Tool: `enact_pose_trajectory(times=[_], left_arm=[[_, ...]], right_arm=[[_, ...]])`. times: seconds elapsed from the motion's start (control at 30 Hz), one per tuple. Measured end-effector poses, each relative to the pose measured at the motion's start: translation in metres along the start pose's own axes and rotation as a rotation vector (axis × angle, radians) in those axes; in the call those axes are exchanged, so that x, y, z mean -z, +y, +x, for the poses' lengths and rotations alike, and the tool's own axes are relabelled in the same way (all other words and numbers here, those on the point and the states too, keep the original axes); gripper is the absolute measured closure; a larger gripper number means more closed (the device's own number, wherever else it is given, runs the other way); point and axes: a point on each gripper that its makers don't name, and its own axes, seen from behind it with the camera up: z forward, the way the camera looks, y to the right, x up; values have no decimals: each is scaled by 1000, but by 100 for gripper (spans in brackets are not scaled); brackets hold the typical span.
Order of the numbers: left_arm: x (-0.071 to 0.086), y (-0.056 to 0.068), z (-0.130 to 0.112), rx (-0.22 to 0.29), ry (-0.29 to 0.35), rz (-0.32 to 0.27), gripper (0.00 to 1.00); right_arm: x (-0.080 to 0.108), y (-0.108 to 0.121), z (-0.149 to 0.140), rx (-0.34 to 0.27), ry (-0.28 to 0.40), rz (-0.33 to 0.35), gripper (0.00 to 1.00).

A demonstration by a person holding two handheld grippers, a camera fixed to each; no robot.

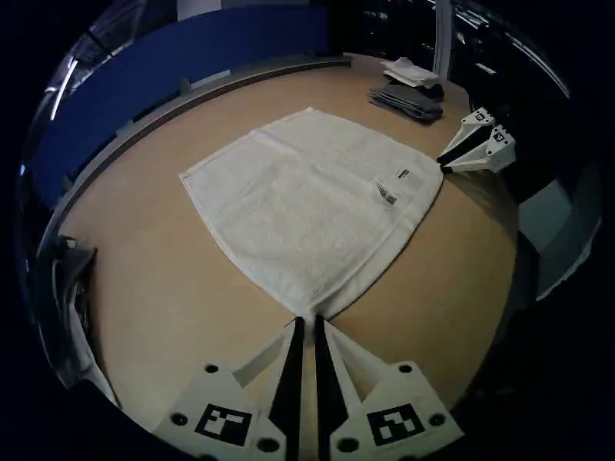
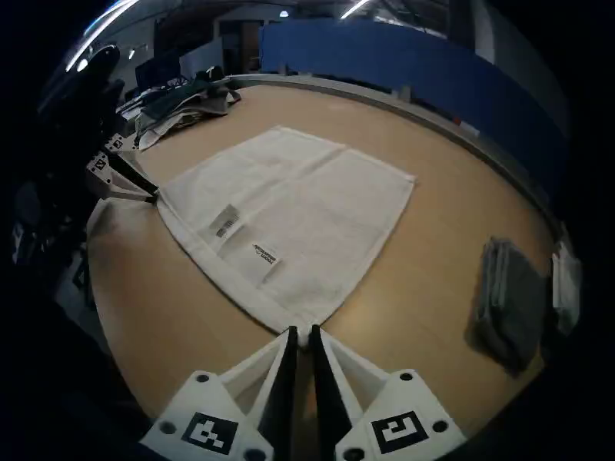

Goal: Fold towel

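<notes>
Left gripper (image 1: 307, 321) and right gripper (image 2: 302, 332) each clamp a towel (image 1: 307, 200) corner (first fold likely starting); next, carry both corners across

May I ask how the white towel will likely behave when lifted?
The white towel lies flat with soft creases, so it will probably droop. Its nubby texture suggests the left gripper and right gripper should grip well.

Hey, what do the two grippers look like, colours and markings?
The left gripper and the right gripper match: two white wedge-shaped fingers each, tapering to narrow tips, with black inner faces. Every finger bears a square black-and-white marker near its base, with small dark holes beside it.
</notes>
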Motion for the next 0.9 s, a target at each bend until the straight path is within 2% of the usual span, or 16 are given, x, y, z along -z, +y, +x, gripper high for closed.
enact_pose_trajectory(times=[0.23,0.57,0.9], left_arm=[[2,-1,2,8,1,2,91],[4,-2,5,7,8,6,91],[21,-4,15,43,15,9,91]], right_arm=[[2,0,1,-1,-1,5,94],[6,-1,4,-20,4,13,95],[23,-1,24,-29,37,12,95]])
